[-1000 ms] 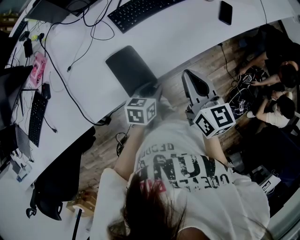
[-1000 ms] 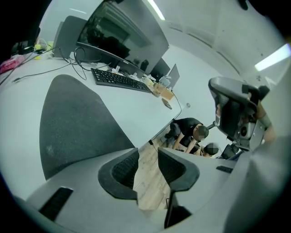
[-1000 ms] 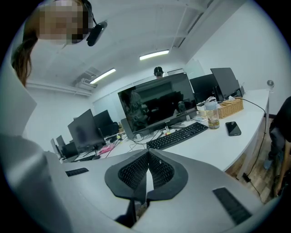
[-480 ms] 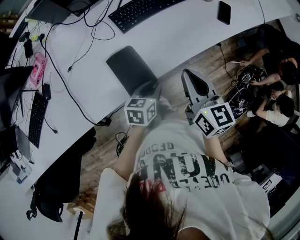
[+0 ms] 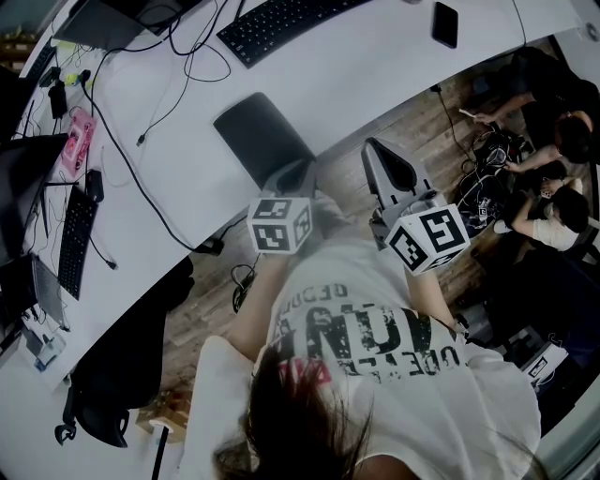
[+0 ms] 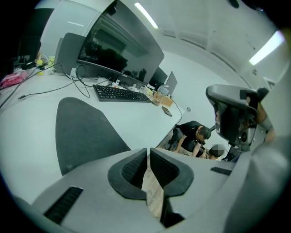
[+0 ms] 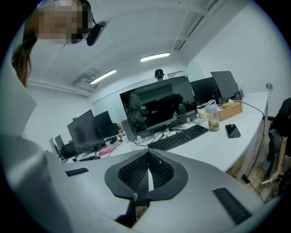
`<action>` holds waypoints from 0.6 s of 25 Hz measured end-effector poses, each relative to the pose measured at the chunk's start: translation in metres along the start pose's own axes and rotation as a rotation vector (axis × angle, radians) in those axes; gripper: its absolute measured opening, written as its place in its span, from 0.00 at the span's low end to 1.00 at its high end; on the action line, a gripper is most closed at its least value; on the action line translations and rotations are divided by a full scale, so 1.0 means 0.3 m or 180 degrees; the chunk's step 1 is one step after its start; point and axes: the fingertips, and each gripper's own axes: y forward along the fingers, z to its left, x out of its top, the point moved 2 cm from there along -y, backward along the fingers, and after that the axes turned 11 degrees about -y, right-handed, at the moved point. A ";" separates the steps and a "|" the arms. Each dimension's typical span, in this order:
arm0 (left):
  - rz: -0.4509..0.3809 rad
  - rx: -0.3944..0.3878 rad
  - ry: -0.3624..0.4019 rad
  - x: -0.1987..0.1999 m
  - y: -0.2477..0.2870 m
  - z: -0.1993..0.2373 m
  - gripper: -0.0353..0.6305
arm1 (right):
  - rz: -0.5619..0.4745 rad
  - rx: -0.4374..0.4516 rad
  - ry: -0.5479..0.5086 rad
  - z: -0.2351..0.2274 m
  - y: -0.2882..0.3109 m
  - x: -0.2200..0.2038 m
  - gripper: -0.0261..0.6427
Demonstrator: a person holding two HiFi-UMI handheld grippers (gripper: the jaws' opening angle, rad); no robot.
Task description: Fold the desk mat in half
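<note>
The dark grey desk mat (image 5: 262, 136) lies flat on the white desk (image 5: 375, 75), near its front edge; in the left gripper view the desk mat (image 6: 86, 132) spreads ahead and to the left of the jaws. My left gripper (image 5: 300, 172) hovers at the mat's near right corner. Its jaws are closing and stand almost together with nothing between them (image 6: 148, 152). My right gripper (image 5: 375, 147) is held off the desk edge over the wooden floor, to the mat's right, shut and empty (image 7: 148, 155).
A black keyboard (image 5: 281, 21), a phone (image 5: 444, 23) and loose cables (image 5: 141, 131) lie on the desk beyond the mat. A large monitor (image 6: 118, 54) stands behind. People crouch on the floor (image 5: 553, 178) at the right. A black chair (image 5: 117, 366) stands at the lower left.
Both grippers have stayed almost in place; the view has shifted only slightly. The mat has not moved.
</note>
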 end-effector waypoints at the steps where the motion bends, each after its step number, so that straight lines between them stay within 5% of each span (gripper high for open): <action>1: -0.0018 0.0012 0.0018 0.004 -0.003 0.002 0.08 | 0.0002 -0.0004 -0.0002 0.002 -0.001 0.000 0.04; 15: -0.0338 0.0127 0.0154 0.074 -0.069 0.008 0.06 | 0.0027 0.0010 -0.0035 0.025 -0.005 -0.002 0.04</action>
